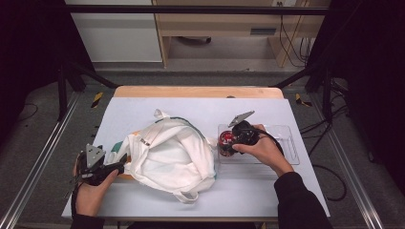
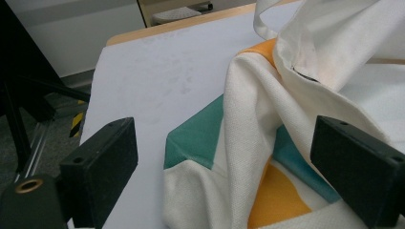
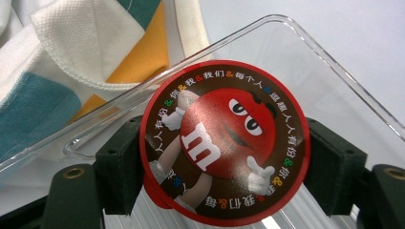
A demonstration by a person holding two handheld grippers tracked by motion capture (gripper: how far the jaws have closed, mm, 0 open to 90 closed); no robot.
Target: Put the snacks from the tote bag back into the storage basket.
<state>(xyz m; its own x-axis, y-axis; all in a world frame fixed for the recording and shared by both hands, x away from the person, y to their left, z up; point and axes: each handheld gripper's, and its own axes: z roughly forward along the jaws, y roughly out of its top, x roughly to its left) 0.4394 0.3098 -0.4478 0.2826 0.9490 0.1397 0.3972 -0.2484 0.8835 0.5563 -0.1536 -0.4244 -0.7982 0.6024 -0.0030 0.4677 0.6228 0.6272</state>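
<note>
A white cloth bag with teal and orange patches lies crumpled in the middle of the table. My left gripper sits at the bag's left corner. In the left gripper view its jaws stand wide apart, open, with a fold of the bag between them and not pinched. My right gripper is shut on a round candy tub at the left end of a clear plastic tray. In the right gripper view the tub's red cartoon lid sits between both pads, over the tray's rim.
A white sheet covers the wooden table. The bag's straps trail toward the near and far sides. Black frame posts stand at both sides of the table, and cables lie on the floor to the right.
</note>
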